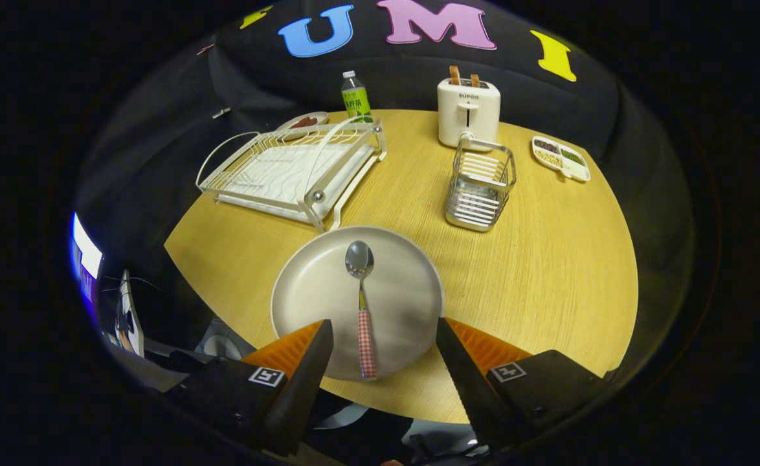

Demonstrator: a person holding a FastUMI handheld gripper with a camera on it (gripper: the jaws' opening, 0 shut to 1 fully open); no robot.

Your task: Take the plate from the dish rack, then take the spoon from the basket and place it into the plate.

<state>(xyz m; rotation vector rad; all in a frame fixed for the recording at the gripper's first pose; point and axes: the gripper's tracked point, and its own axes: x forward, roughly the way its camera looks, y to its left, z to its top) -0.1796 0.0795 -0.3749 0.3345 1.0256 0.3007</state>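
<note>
Gripper (380, 336) spread wide, holding nothing. Spoon (361, 298) lying in plate (309, 291), handle between the fingers. Plate near the table (548, 272) edge, just before dish rack (289, 171); basket (480, 184) well apart, open tabletop between.

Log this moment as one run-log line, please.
claw: open, holding nothing | spoon: lying in plate, between the fingers | dish rack: empty | basket: empty

Red-checked spoon (364, 304), cream plate (315, 291).
</note>
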